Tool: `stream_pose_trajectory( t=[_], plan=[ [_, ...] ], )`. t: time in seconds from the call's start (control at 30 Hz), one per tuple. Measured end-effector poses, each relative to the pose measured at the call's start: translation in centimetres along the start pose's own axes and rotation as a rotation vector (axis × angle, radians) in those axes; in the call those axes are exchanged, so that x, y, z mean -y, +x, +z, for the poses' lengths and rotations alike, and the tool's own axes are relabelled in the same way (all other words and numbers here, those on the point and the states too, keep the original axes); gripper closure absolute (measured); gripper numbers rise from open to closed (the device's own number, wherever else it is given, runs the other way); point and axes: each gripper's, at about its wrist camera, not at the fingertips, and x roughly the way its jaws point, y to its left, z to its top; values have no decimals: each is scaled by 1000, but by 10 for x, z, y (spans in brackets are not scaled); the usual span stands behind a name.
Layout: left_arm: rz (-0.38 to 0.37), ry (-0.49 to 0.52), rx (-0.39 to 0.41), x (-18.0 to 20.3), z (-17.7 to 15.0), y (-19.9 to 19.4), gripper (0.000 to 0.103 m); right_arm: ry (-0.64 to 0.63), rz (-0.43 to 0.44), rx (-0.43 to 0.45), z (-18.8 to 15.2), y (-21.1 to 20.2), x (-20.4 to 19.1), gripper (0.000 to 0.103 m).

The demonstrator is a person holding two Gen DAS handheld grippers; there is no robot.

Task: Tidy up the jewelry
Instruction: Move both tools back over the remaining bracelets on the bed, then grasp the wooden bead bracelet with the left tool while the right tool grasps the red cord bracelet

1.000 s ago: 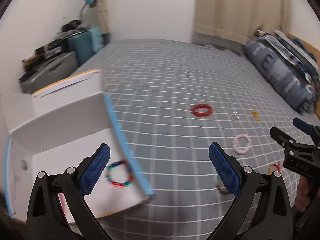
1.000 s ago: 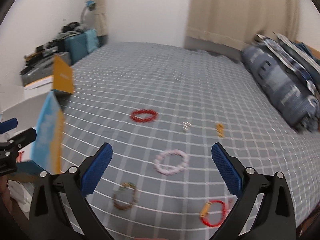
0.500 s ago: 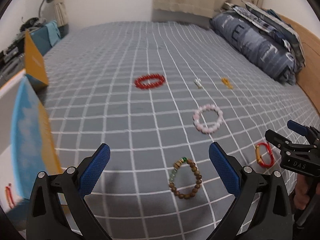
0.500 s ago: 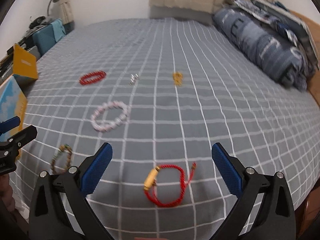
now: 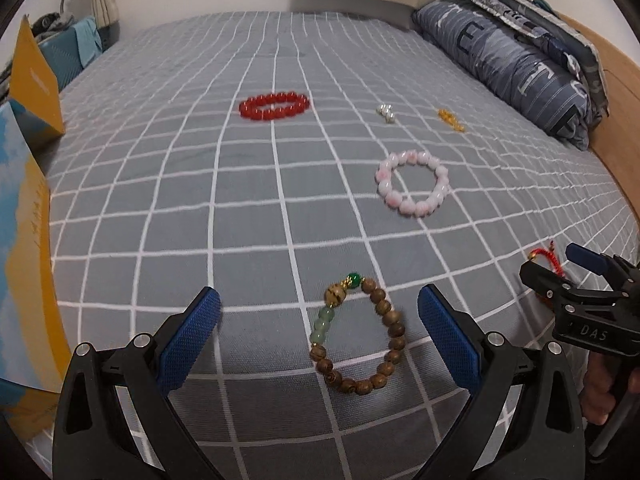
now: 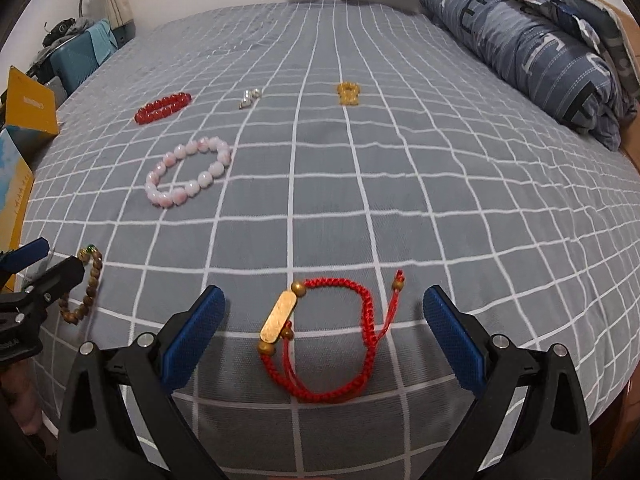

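Both grippers, left and right, are hovering spread and empty while six pieces are lying unsorted on the bed.

- We see a wooden bead bracelet with pale green beads, one dark green bead and gold spacers, lying flat as an open loop on the bed, nearest us.
- We see a red cord bracelet with a gold bar and loose tails, flat on the bed.
- A pink bead bracelet lies farther back as a round loop.
- A red bead bracelet lies beyond it, to the left.
- A small silver piece and a small gold piece sit apart at the far row; we cannot tell what they are.
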Motion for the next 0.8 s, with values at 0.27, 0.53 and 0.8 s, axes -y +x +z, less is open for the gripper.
stream_pose_trajectory(
  t=[0.27, 0.53, 0.8],
  plan=[
    [48, 21, -16, 2, -8, 12, 7, 4, 9, -10, -3, 7, 3, 13],
    [84, 19, -27, -3, -9, 13, 40, 10, 32, -27, -5, 8, 3, 35],
    [81, 15, -43, -6, -5, 11, 71, 16, 19, -24, -5, 6, 4, 61]
  ],
)
